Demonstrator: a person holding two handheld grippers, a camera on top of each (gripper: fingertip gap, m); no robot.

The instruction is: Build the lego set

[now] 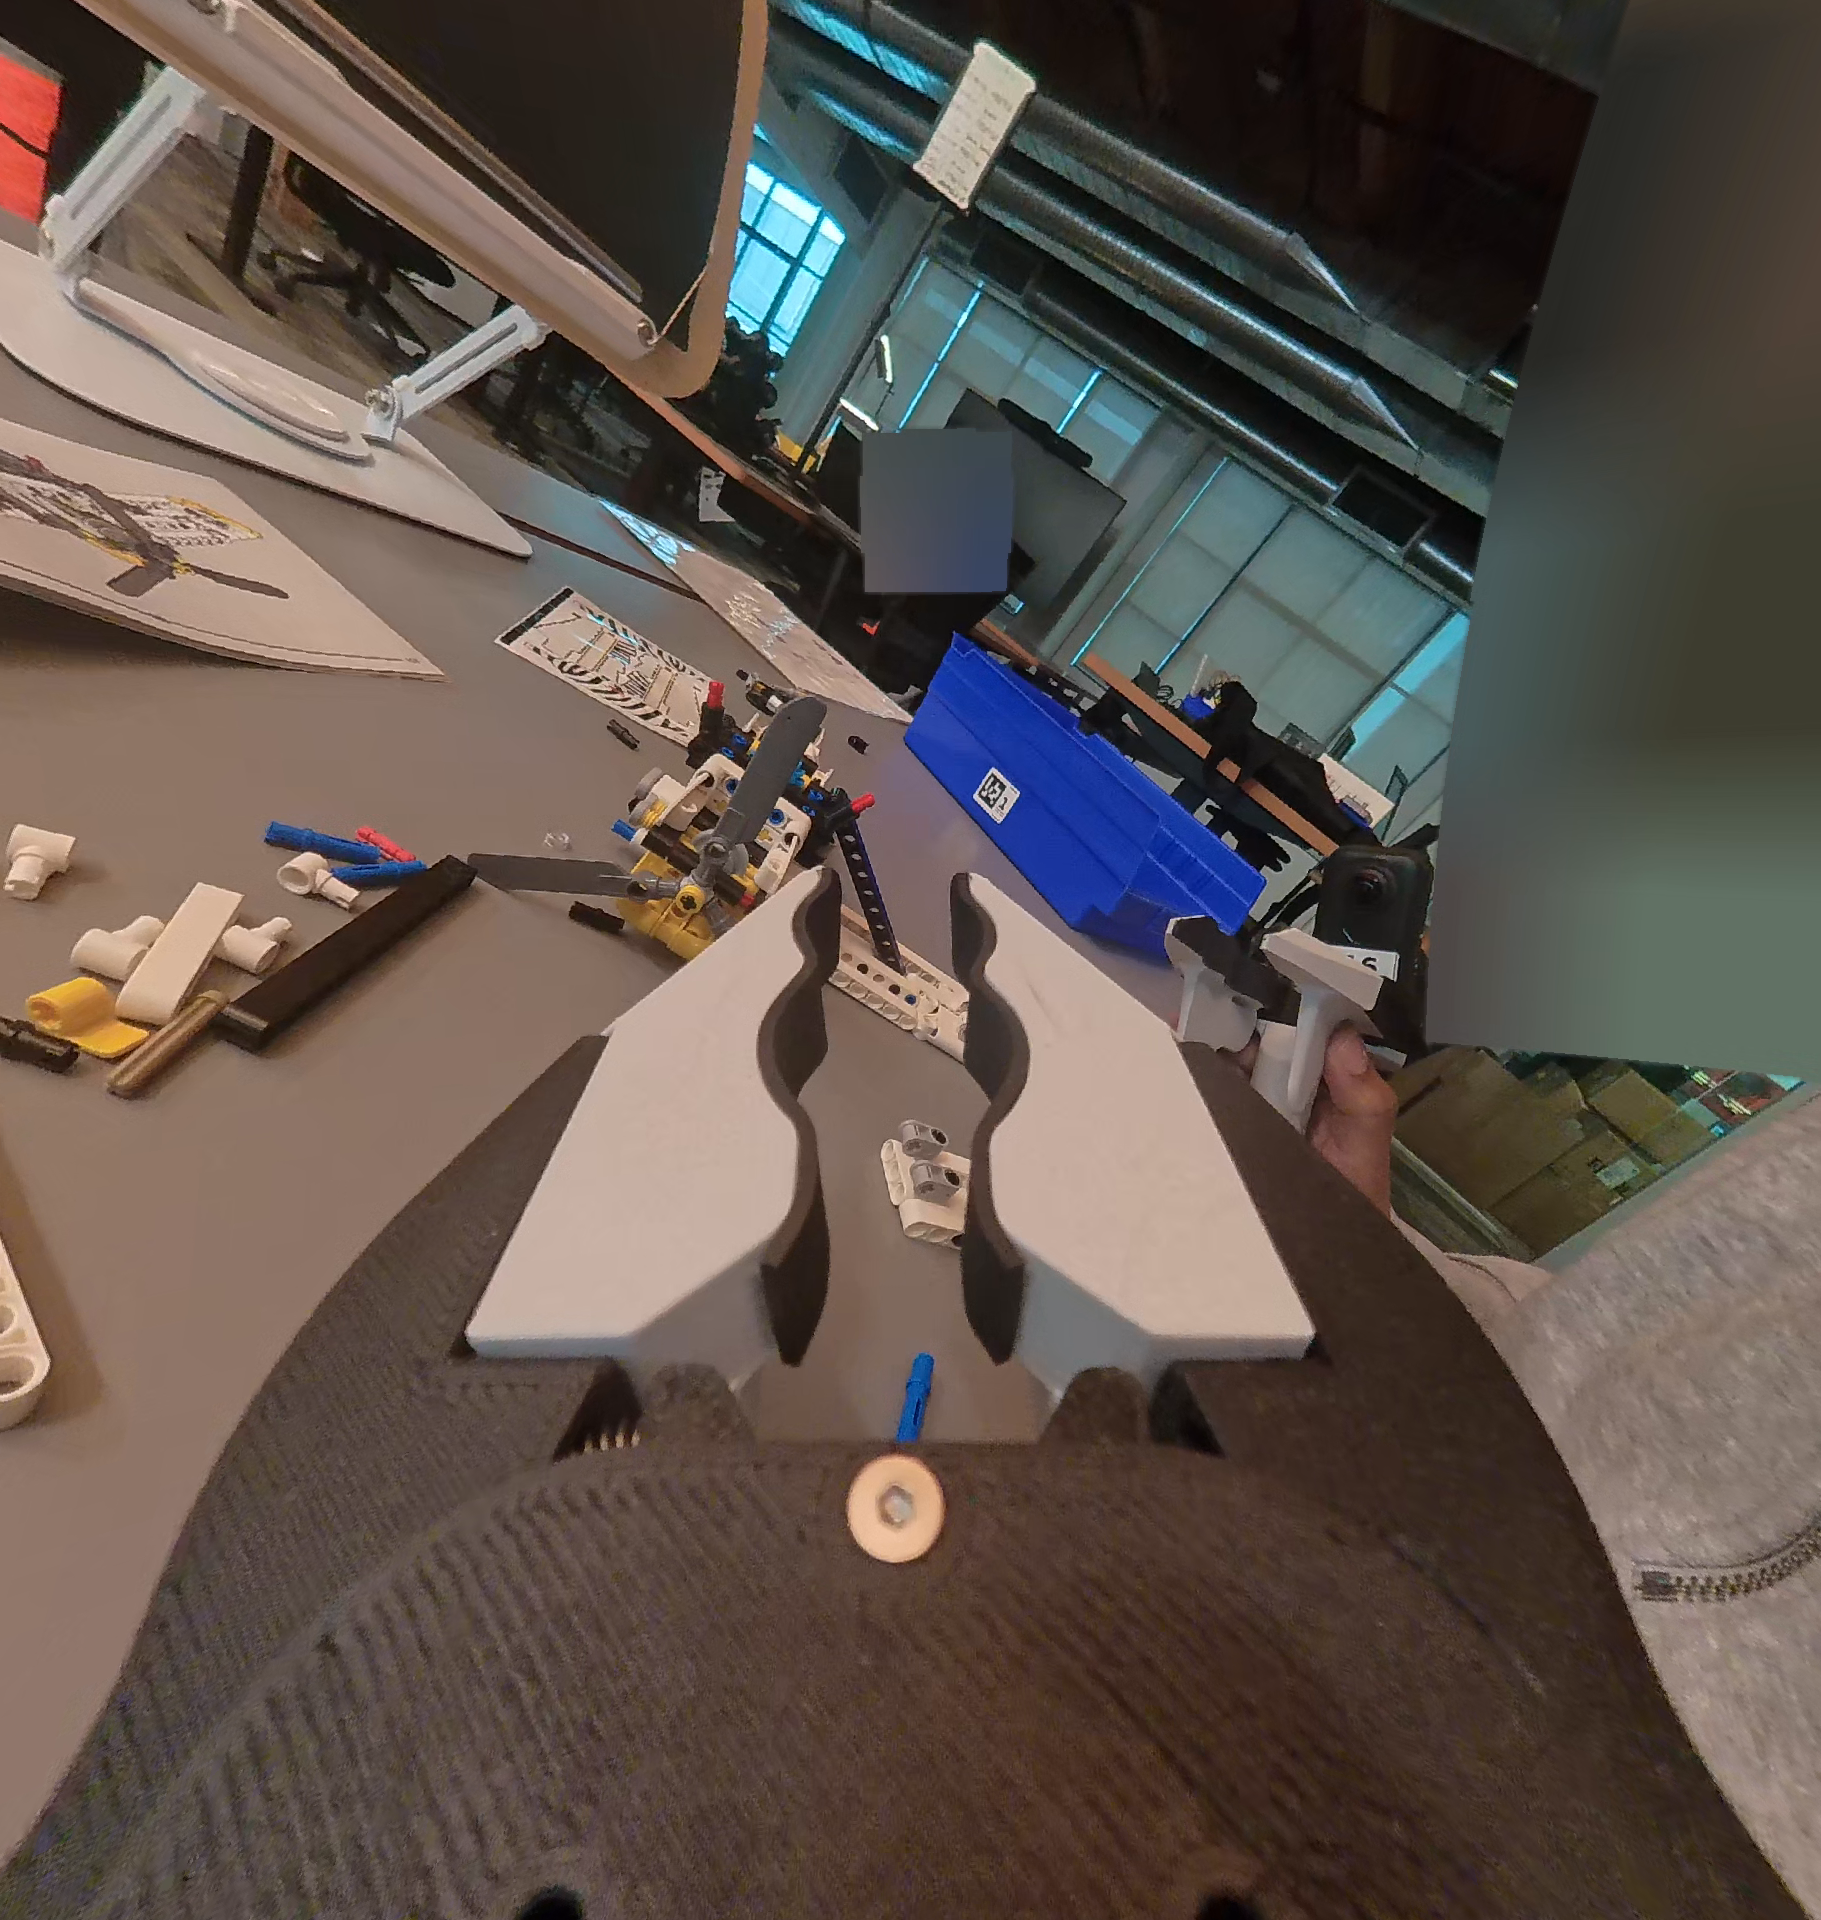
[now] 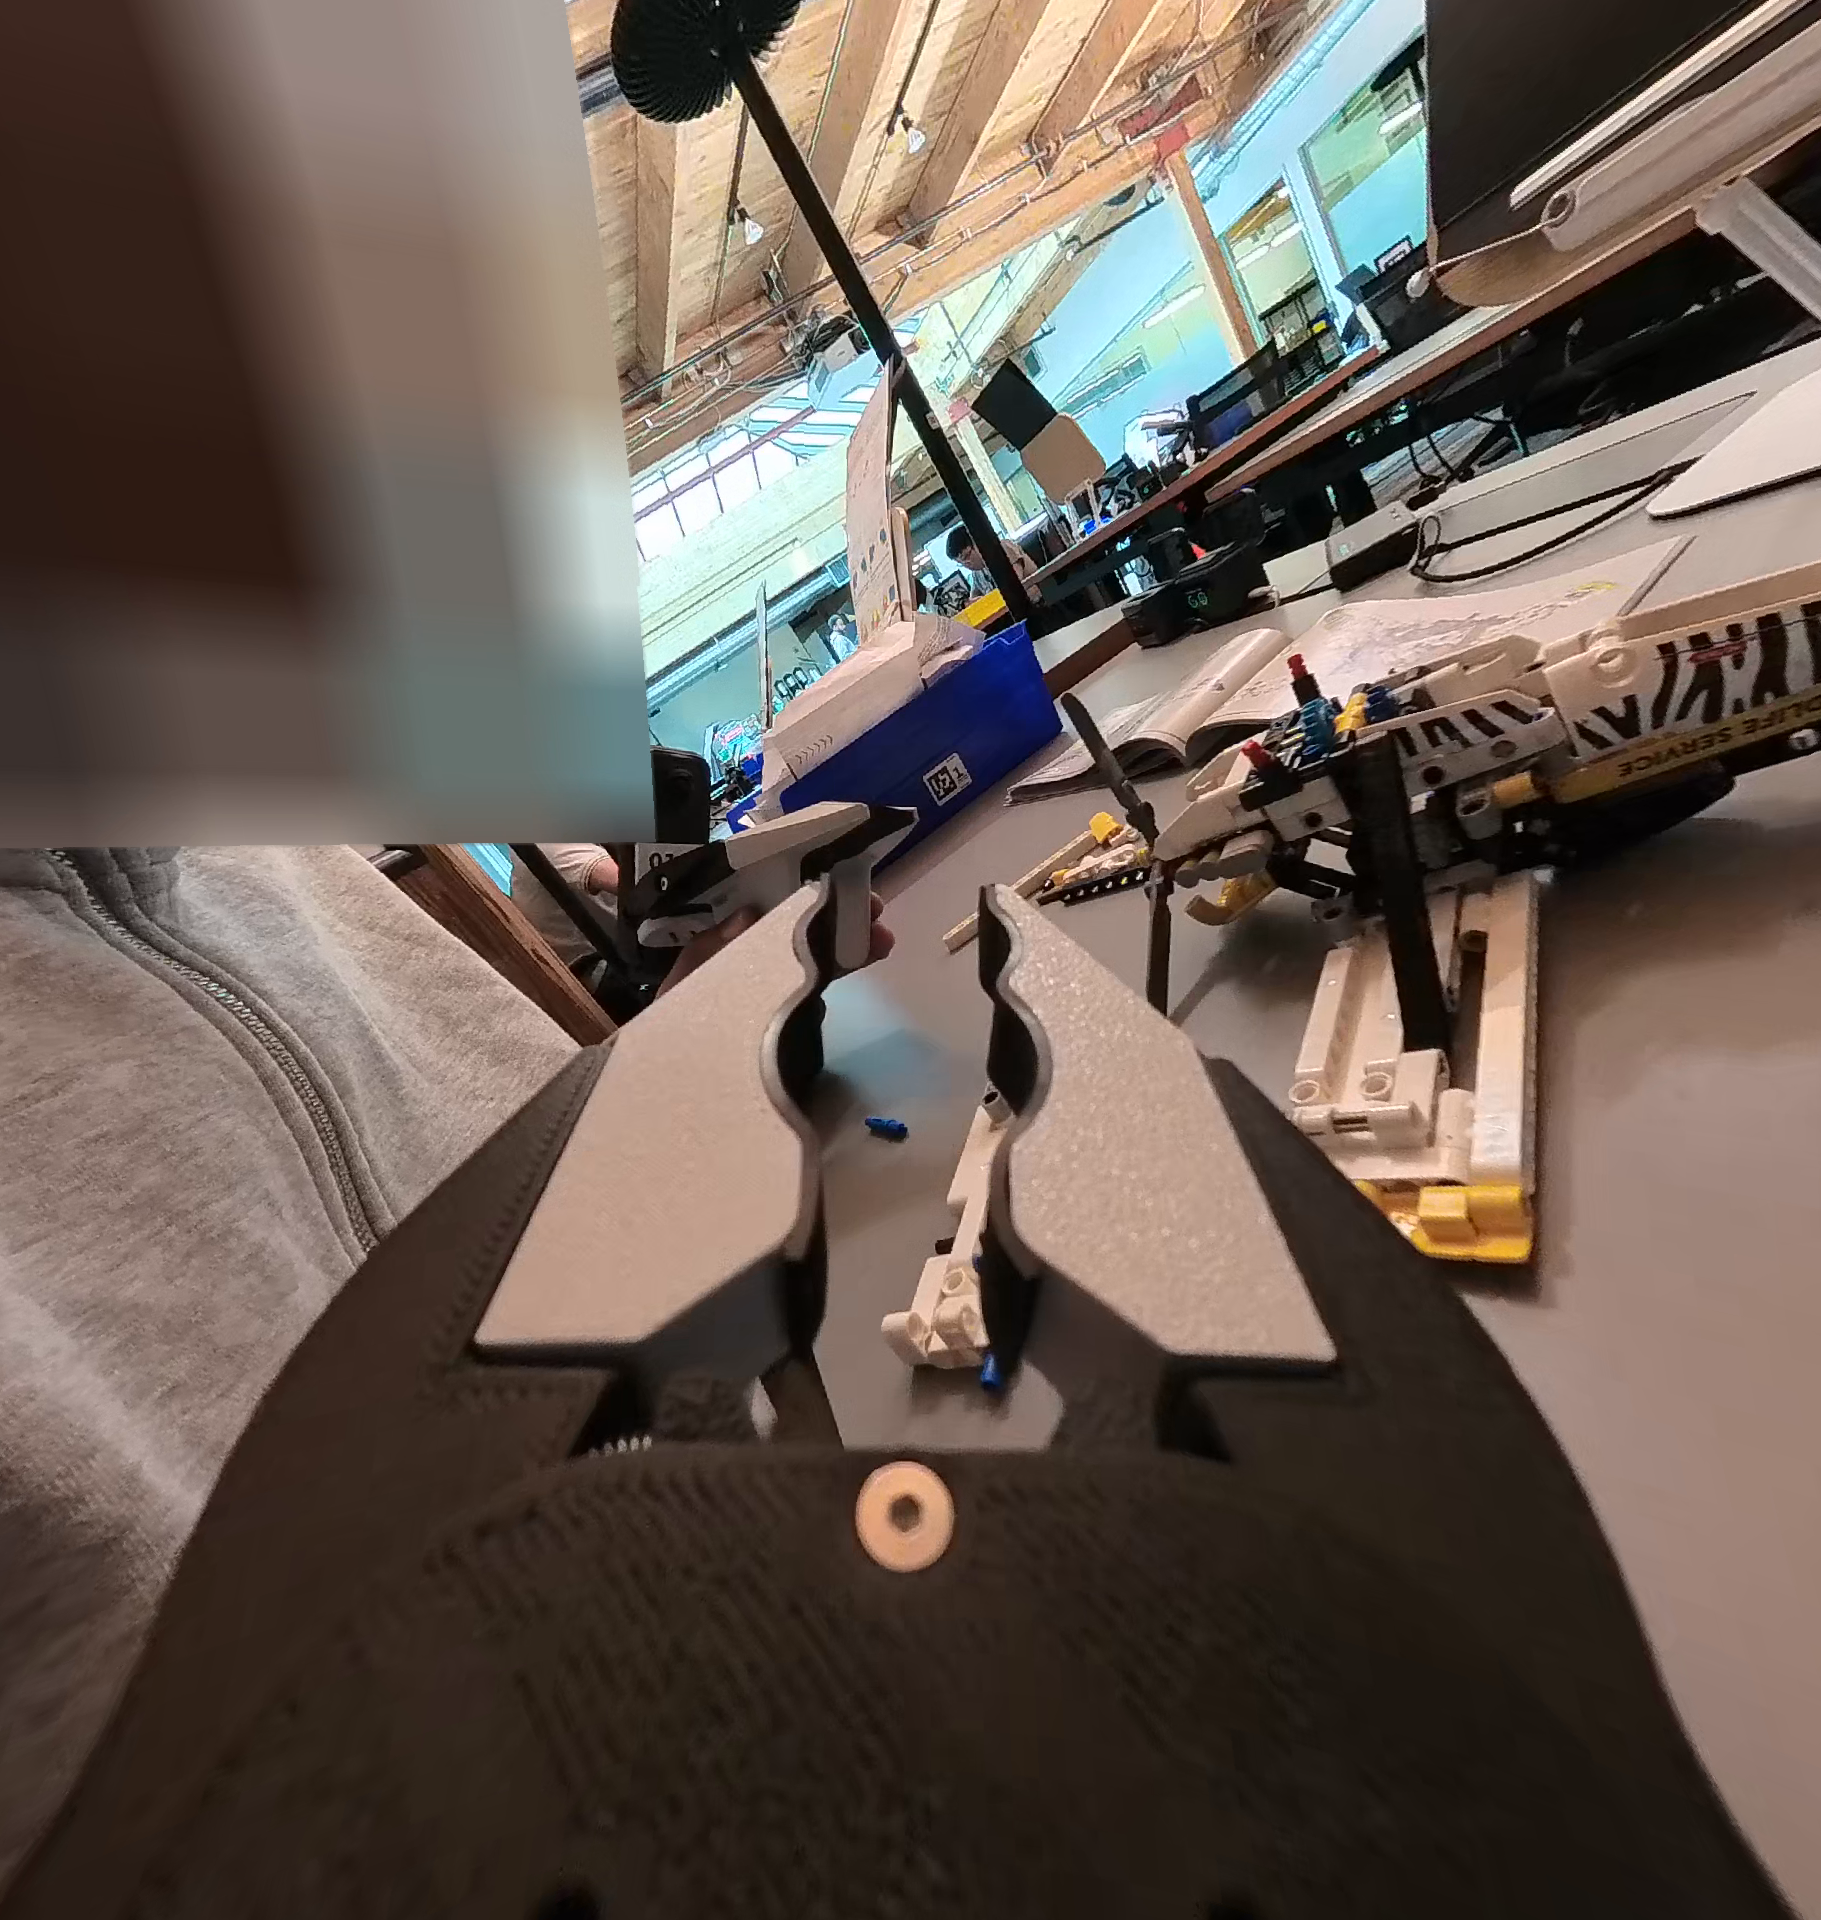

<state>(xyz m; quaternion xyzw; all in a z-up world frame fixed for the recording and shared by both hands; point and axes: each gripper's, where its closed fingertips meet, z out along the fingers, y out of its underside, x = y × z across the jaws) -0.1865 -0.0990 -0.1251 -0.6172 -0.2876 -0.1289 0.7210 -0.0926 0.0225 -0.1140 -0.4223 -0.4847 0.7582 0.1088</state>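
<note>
Both grippers are empty w/ jaws parted about halfway. Your left gripper (image 1: 890, 904) hangs over the grey table (image 1: 386, 1122), and a small white connector piece (image 1: 925, 1179) lies on the table between its fingers, nearer the right-hand one. Your right gripper (image 2: 906, 914) is low over a white sub-assembly (image 2: 956, 1257) that lies lengthwise in the gap, tight against the right-hand finger, w/ a blue pin (image 2: 989, 1374) at its near end. A second loose blue pin (image 2: 885, 1128) sits on the table further ahead.

The main model (image 2: 1446, 769), w/ its striped body and grey propeller (image 1: 755, 795), stands off to the right gripper's side; spare beams and pins are scattered to the left.

My read: the step is a pickup of the white sub-assembly. Tips:
- Shift the right gripper so the piece sits centred, not hugging one finger, or it'll twist as you close.
- Grip across the flat sides, near the middle, not on the pin end.
- Close slowly; small pins pop out easily.
- Keep the left gripper ready to steady the piece.
</note>
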